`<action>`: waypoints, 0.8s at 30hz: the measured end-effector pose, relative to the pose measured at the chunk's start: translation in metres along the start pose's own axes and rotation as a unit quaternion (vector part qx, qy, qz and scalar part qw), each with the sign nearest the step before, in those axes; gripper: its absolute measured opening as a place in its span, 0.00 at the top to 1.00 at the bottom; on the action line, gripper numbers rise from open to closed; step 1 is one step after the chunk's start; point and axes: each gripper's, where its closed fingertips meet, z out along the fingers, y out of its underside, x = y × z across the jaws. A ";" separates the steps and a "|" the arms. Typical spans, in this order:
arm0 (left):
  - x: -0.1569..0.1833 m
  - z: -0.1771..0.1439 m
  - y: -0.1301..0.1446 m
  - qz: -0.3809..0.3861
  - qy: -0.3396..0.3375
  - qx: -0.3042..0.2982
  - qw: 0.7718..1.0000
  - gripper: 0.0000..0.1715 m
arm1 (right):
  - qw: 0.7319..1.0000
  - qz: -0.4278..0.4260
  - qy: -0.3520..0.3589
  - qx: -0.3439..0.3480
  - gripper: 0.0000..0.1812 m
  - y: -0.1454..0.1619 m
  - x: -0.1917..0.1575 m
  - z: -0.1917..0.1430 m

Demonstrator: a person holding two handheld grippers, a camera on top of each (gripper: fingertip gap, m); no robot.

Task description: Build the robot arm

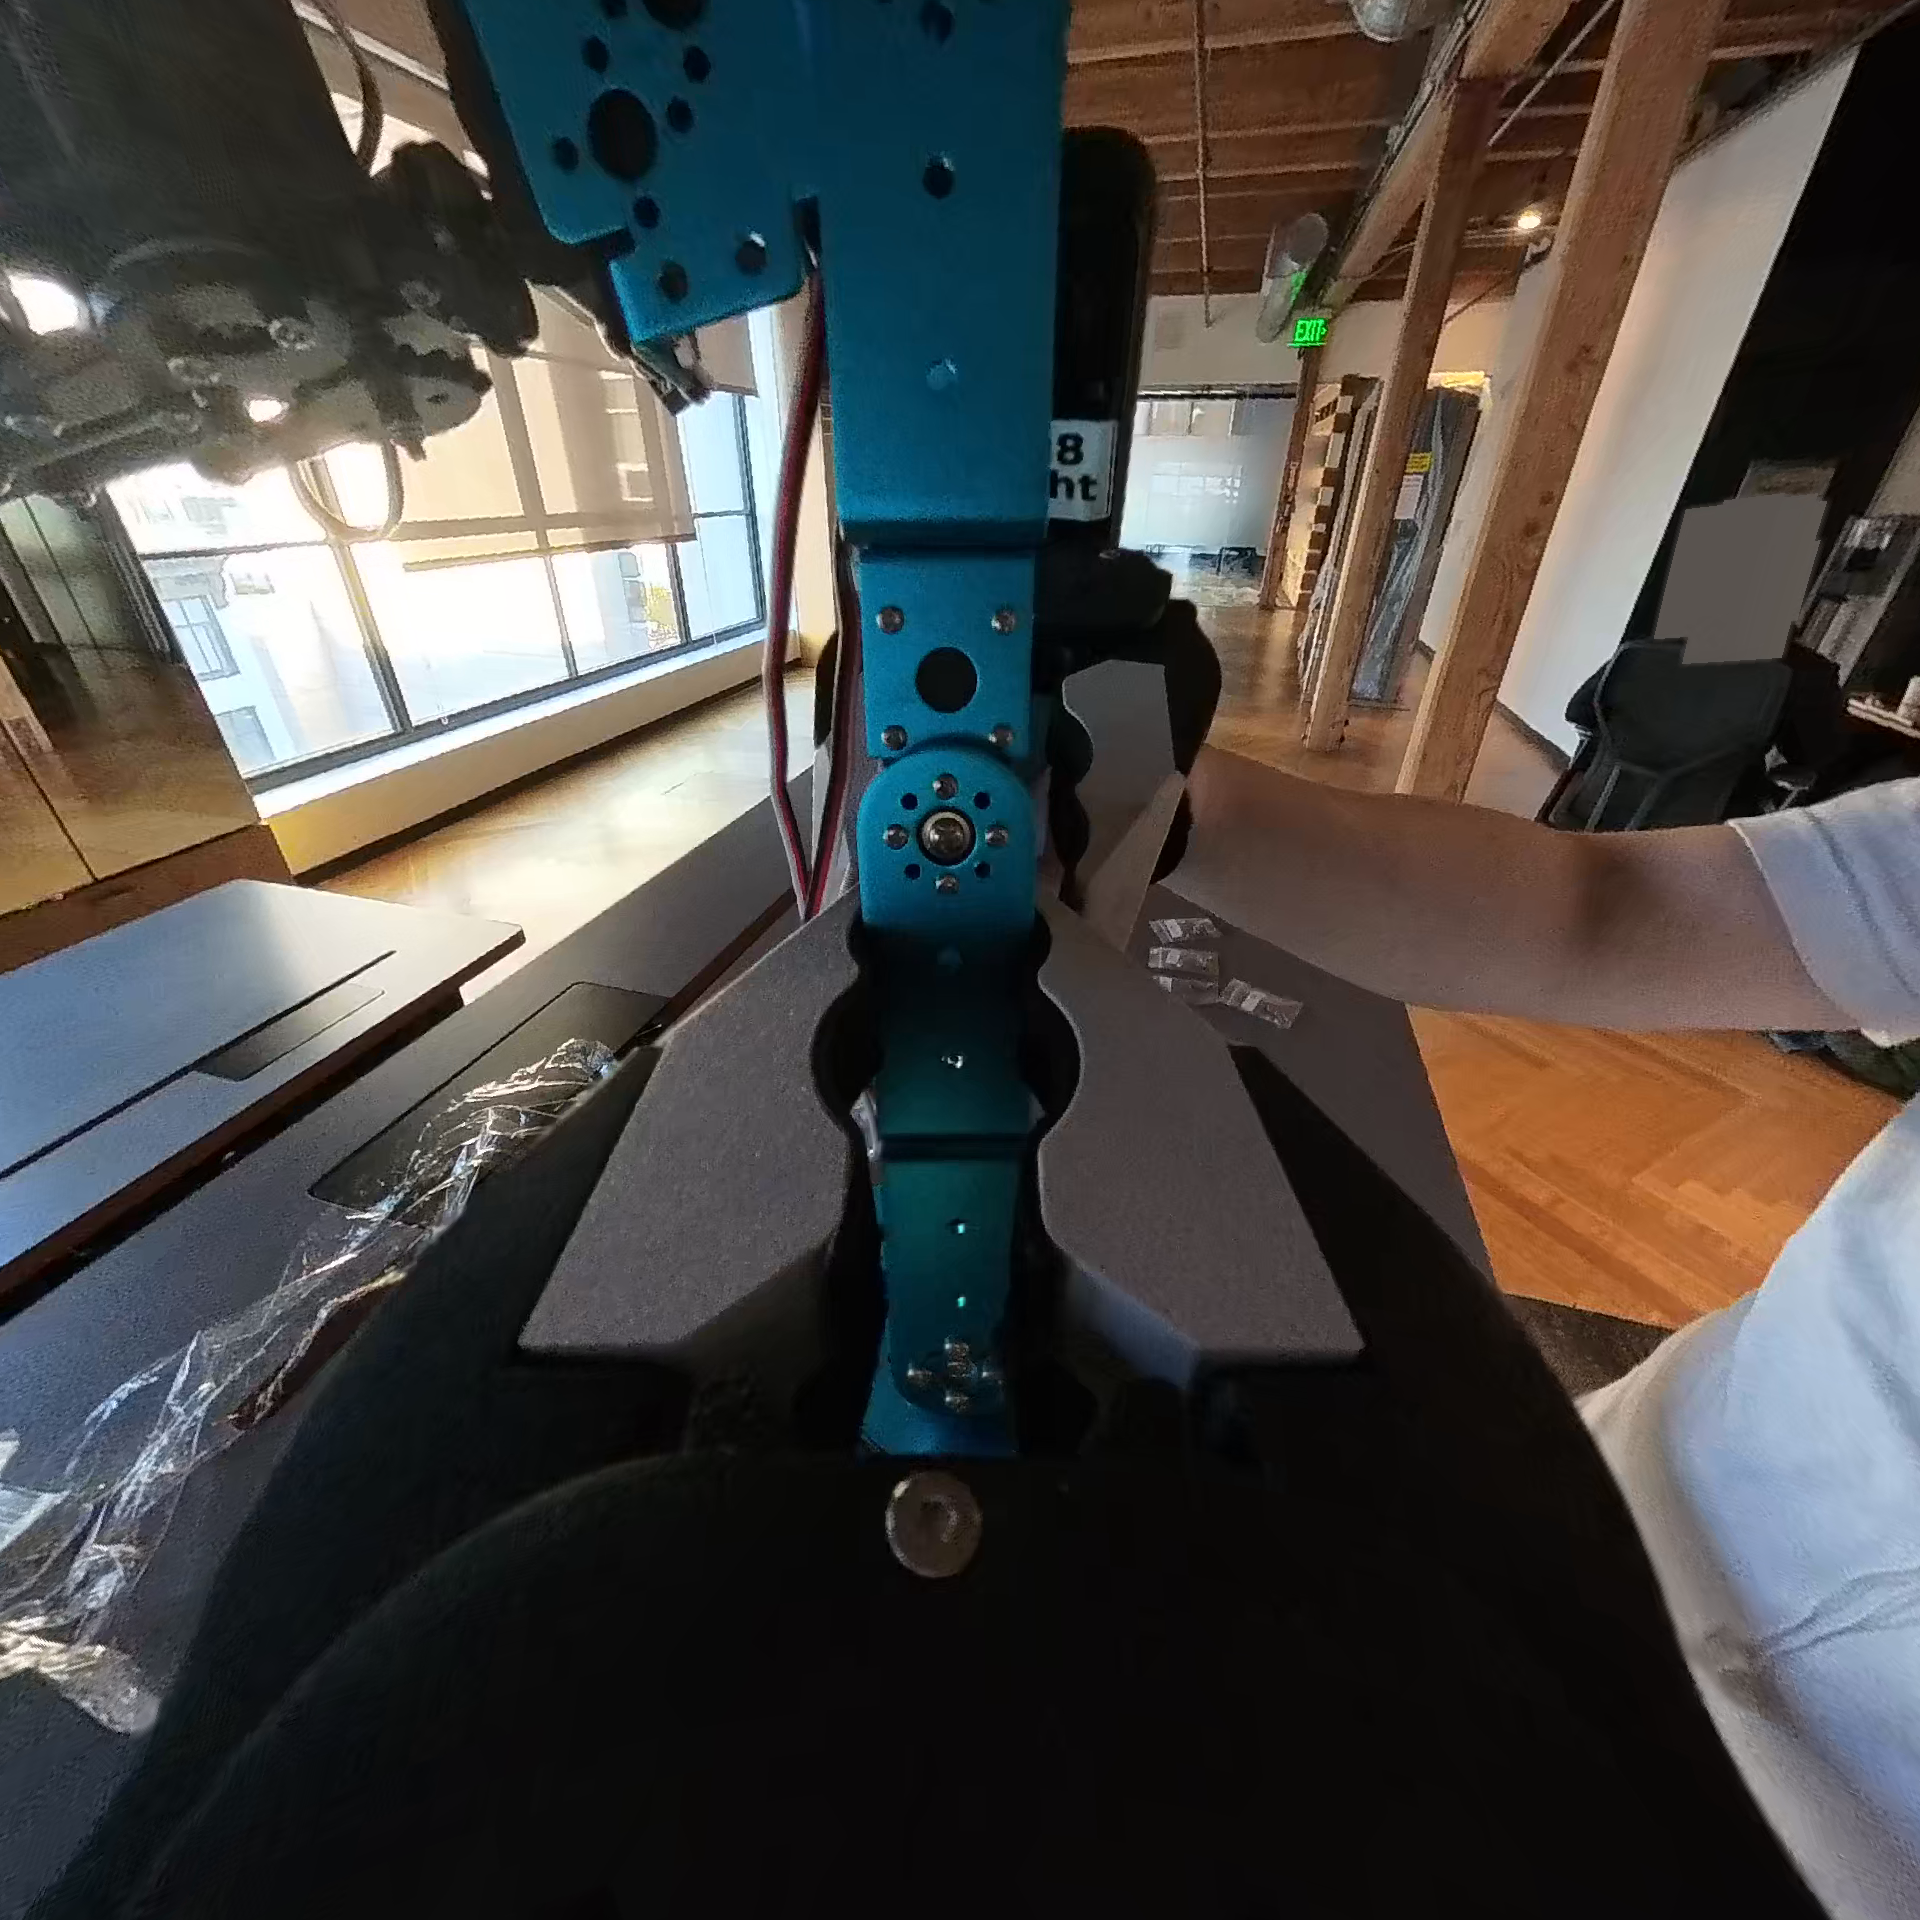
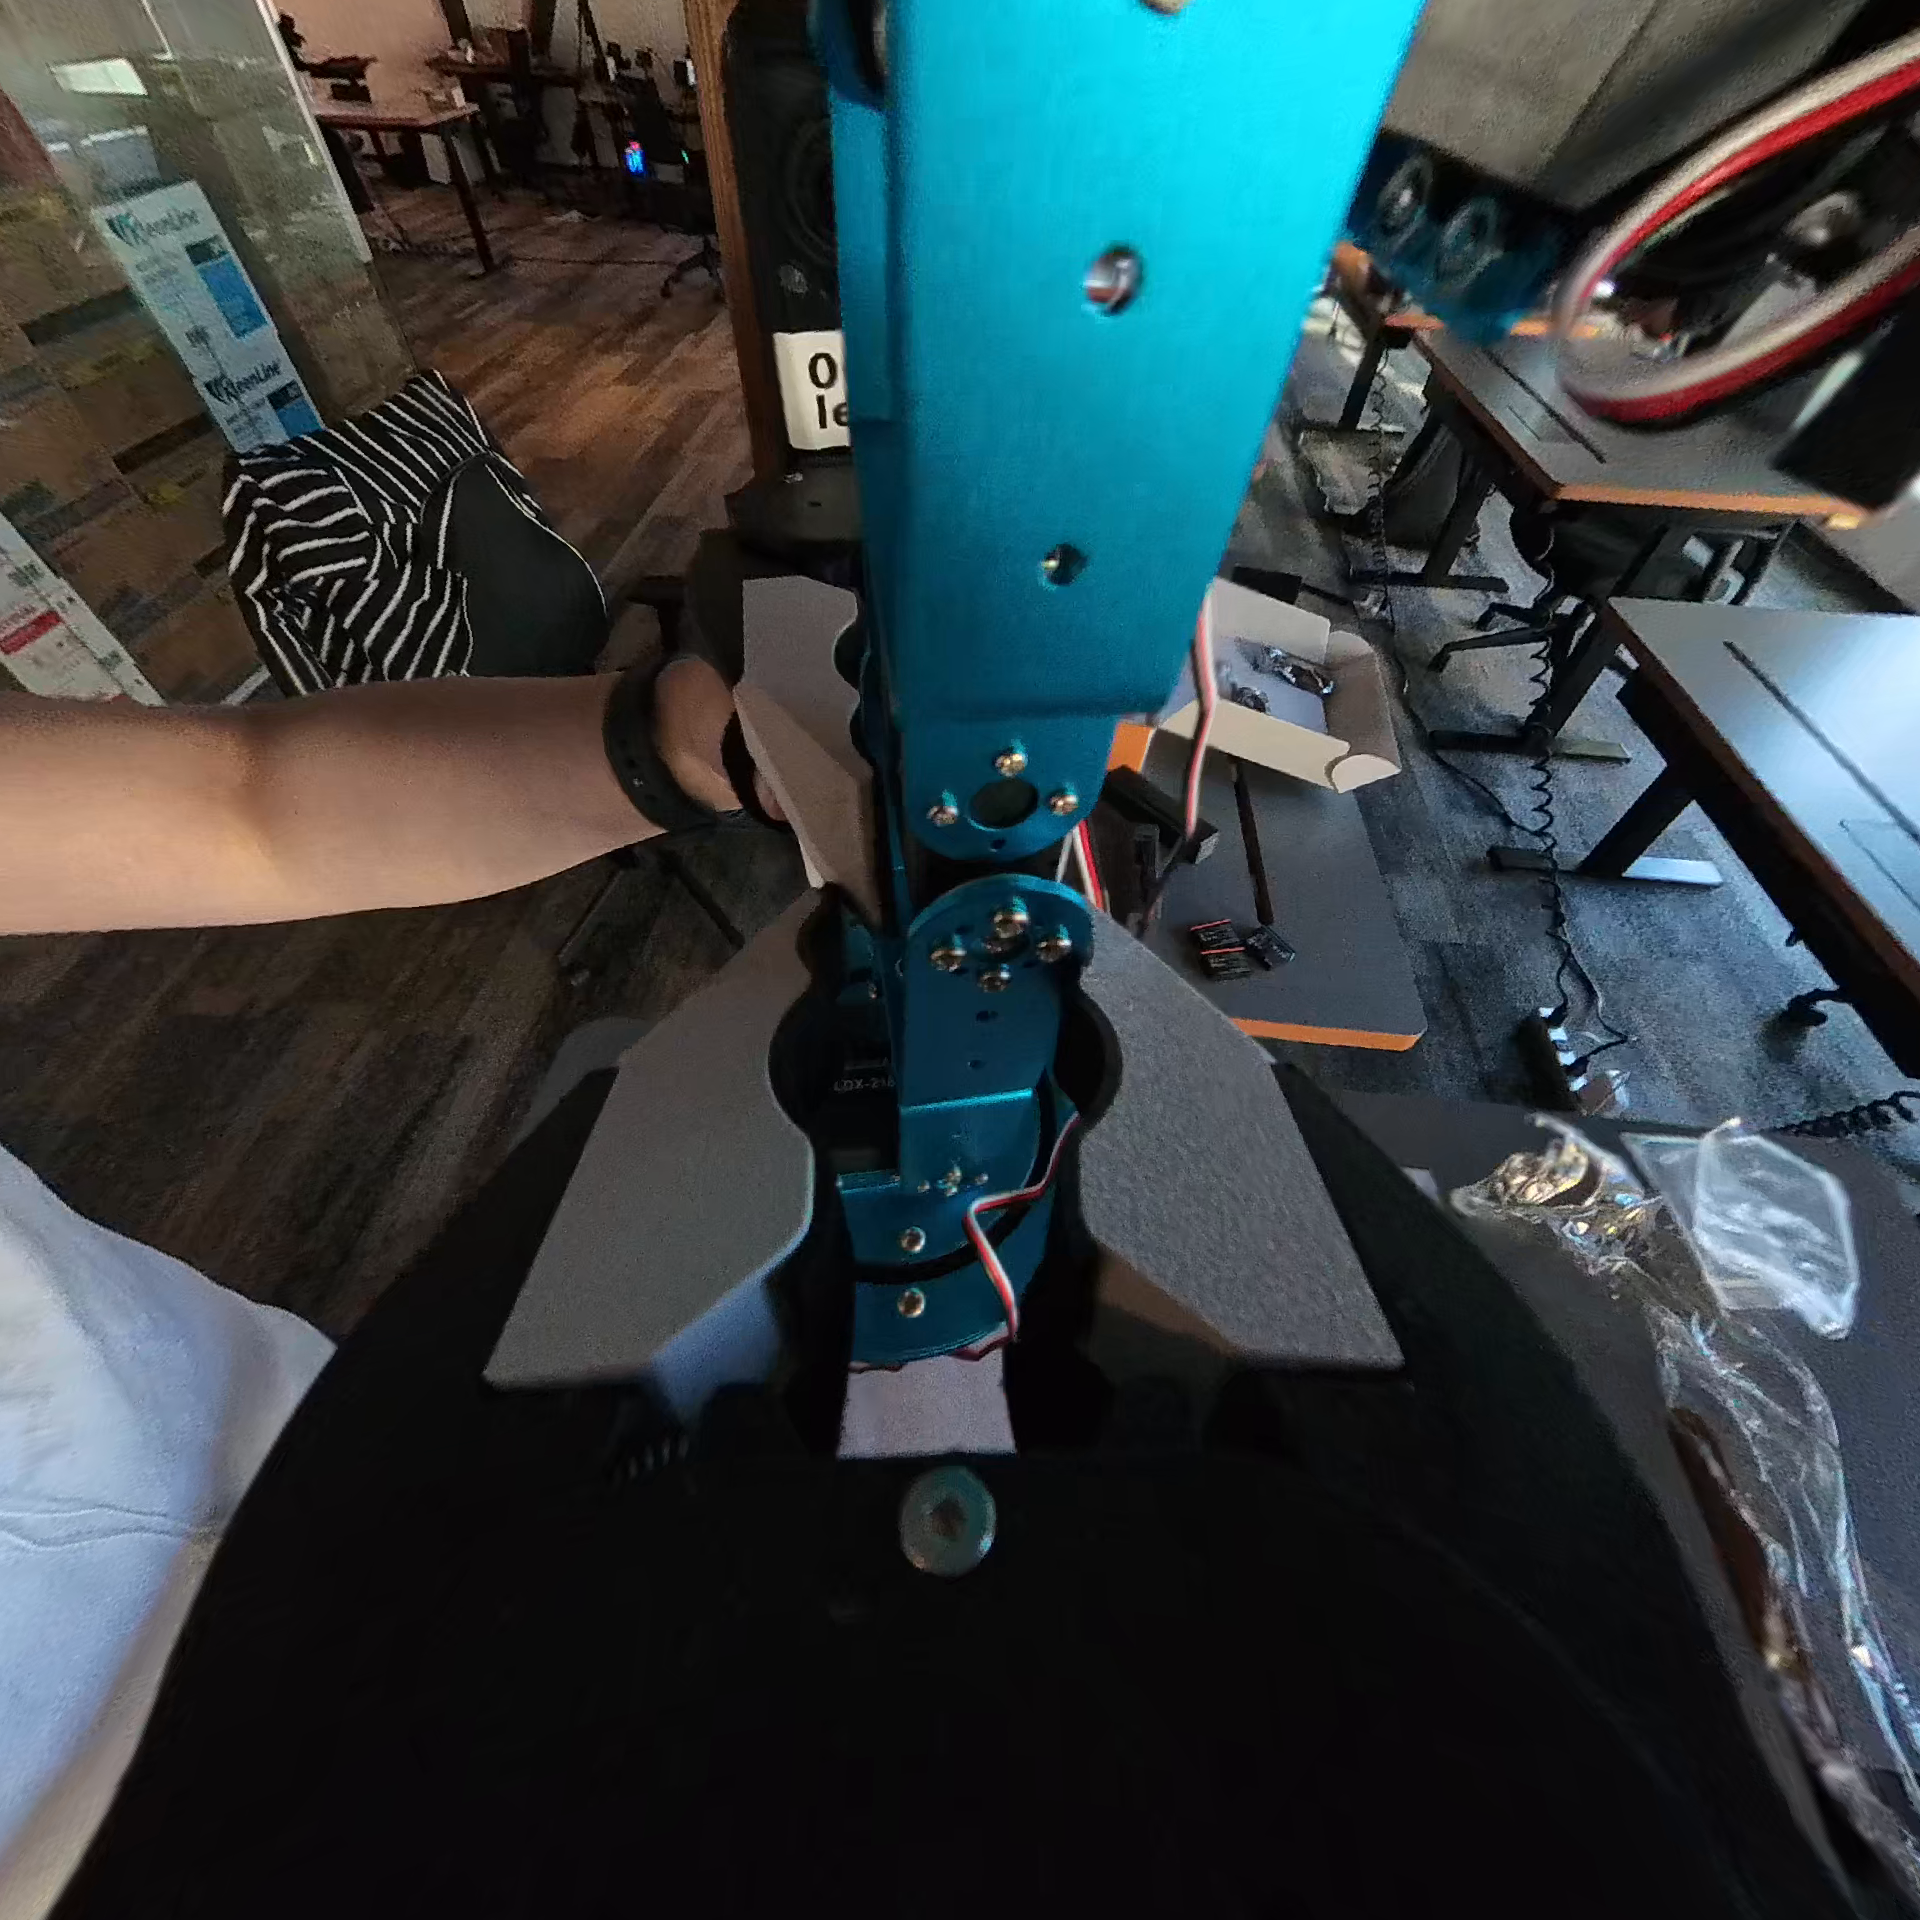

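Observation:
A blue metal robot arm (image 1: pixel 940 468) with servo joints and red-white wires stands upright between both grippers. My left gripper (image 1: pixel 948 935) is shut on its lower blue links, with a grey finger (image 1: pixel 727 1143) on either side. My right gripper (image 2: pixel 951 935) is shut on the same arm (image 2: pixel 1029 416) from the opposite side, around a round joint plate. Each view shows the other gripper behind the arm, held by a hand: the right one (image 1: pixel 1127 790) and the left one (image 2: pixel 800 727). The arm's black claw end (image 1: pixel 239 343) hangs at the top left.
Crumpled clear plastic wrap (image 1: pixel 312 1299) lies on the dark table (image 1: pixel 1340 1060), and also shows in the right wrist view (image 2: pixel 1714 1299). Small clear bags (image 1: pixel 1216 966) lie beyond. An open cardboard box (image 2: pixel 1278 707) and small black parts (image 2: pixel 1236 945) sit on a grey desk. Wooden posts (image 1: pixel 1538 364) stand right. Both grippers' tips are close together, under 4 cm apart.

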 end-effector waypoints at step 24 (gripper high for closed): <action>0.145 0.000 -0.040 -0.031 -0.001 0.033 0.999 0.89 | 0.999 -0.003 -0.009 0.039 0.80 -0.036 -0.143 -0.036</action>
